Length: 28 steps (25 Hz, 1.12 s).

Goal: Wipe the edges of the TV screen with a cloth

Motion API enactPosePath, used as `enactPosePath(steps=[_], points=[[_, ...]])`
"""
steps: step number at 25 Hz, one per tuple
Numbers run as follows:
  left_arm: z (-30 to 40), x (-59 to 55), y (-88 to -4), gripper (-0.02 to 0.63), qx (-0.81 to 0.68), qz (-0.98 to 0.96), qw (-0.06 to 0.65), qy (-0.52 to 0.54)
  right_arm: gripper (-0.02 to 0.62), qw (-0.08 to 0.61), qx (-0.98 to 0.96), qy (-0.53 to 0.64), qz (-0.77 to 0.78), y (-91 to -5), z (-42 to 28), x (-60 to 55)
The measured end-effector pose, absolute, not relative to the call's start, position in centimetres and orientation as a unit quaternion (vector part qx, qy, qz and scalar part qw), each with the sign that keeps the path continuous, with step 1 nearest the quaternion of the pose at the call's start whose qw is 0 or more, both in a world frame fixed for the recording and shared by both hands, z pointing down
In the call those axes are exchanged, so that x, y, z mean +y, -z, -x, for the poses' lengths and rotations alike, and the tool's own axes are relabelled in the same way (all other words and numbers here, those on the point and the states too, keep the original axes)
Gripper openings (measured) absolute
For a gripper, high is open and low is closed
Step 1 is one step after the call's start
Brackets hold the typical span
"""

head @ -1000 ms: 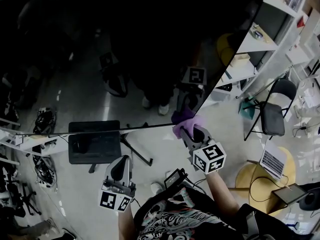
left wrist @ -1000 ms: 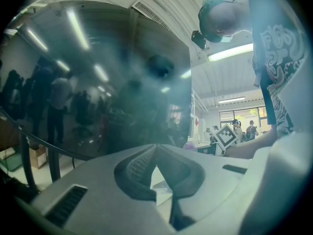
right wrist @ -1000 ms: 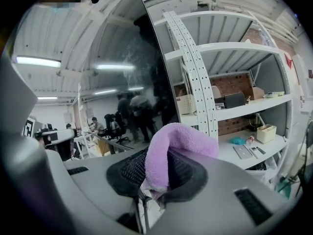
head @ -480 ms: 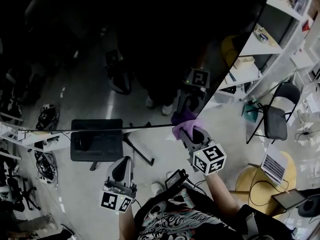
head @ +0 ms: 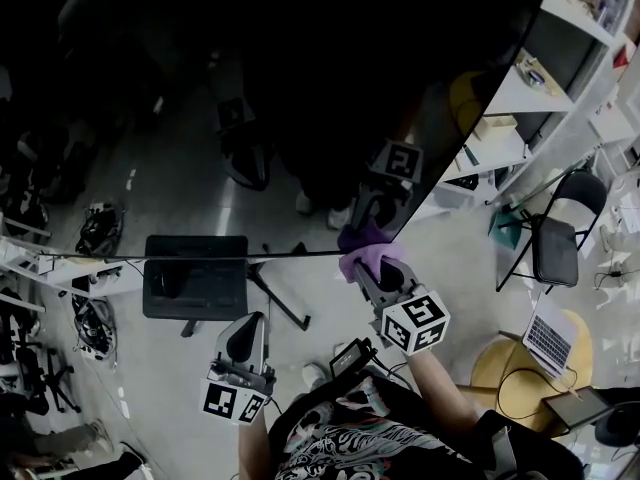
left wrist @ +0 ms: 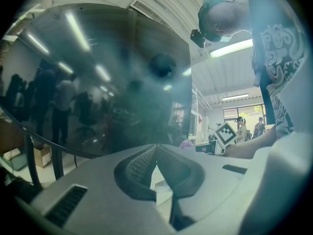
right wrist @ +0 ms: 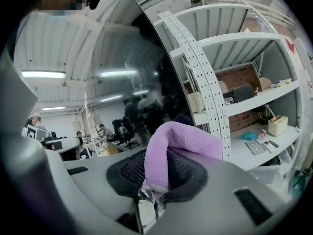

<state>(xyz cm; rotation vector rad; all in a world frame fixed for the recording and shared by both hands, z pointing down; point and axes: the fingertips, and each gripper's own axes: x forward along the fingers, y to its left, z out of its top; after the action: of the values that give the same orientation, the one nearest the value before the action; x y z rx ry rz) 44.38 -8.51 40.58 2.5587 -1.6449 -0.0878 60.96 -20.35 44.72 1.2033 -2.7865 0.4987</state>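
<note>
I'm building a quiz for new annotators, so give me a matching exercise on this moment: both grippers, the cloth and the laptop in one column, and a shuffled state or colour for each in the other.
Column one:
1. left gripper
2. right gripper
3. cloth
4. laptop

Column two:
A. purple
B. lid open, keyboard showing
C. shut, nothing between the jaws
D. shut on the cloth

Pairs: 1-C, 2-D, 3-A, 4-B.
</note>
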Motion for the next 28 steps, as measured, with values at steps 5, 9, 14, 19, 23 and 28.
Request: enactPosePath(steps=[5,9,14,19,23,28], points=[[-44.6,-8.6,-40.6,0.017,-0.546,-0.836,0.047,0.026,0.106,0.027,-0.911,-0.164,-0.378,-44.8,-60.5,-20.3],[-44.8,-8.9,-40.5,0.017,-0.552,-0.832,0.046,0.028,0.105,0.024,-0.917,-0.164,-0.363,-44.8,-60.0,-20.2],[-45.2,-9.2,-40.6,0.017,-0.559,-0.827,0.045,0.025,0.105,0.021,-0.924,-0.164,-0.344,-44.8,-58.9,-20.1],[-44.7,-9.2,-40.9,0.017,-0.569,-0.820,0.050,0.023,0.105,0.024,-0.930,-0.164,-0.327,-44.9,-57.3,-20.1],[-44.4,-9.0,-40.8,0.017,-0.579,-0.814,0.047,0.024,0.106,0.023,-0.935,-0.163,-0.315,-45.1,-56.6,-20.1],[-43.1,-8.6,-40.7,0.017,-0.591,-0.805,0.051,0.023,0.106,0.016,-0.934,-0.177,-0.310,-44.8,-55.2,-20.2]])
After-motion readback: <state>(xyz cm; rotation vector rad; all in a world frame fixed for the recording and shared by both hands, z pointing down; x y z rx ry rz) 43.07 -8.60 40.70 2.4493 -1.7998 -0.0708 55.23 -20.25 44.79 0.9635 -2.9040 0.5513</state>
